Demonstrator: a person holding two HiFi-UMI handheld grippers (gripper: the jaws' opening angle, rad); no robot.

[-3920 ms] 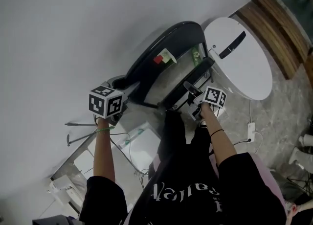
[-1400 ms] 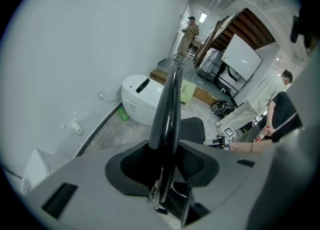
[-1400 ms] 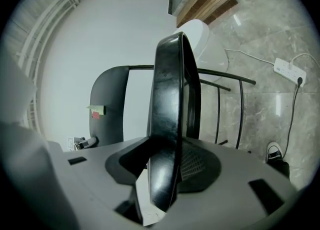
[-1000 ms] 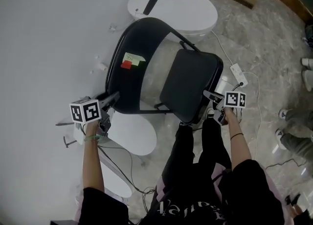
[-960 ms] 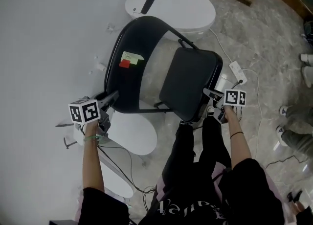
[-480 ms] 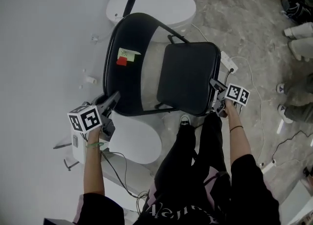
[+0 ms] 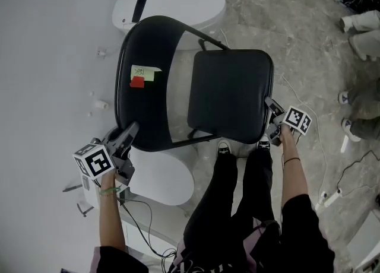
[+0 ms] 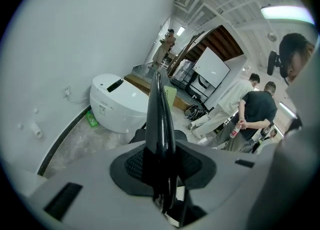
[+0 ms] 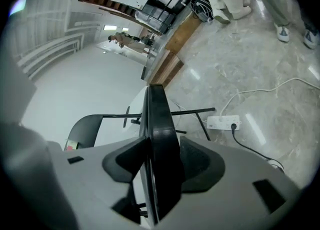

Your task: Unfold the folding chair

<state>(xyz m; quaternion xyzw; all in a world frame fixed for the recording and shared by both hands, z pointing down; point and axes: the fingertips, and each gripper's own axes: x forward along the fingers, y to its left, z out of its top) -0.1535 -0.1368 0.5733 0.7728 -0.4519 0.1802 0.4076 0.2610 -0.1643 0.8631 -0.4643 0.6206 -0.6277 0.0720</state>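
Chair (image 7: 214, 108) backrest (image 7: 145, 108) toward wall (image 7: 47, 58); left claw (image 7: 130, 128), just closing, pinches backrest; right claw (image 7: 269, 105), just widened, seat (image 7: 237, 79).

The folding chair (image 7: 145, 117) has opened out, its seat (image 7: 228, 94) now level.

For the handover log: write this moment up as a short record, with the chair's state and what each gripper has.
chair: unfolded, standing by the wall
seat: down, facing up
backrest: carries a green and red sticker
left gripper: jaws on the backrest's edge; they have just been closing
right gripper: jaws on the seat's right edge, which fills the gap; they have just been opening
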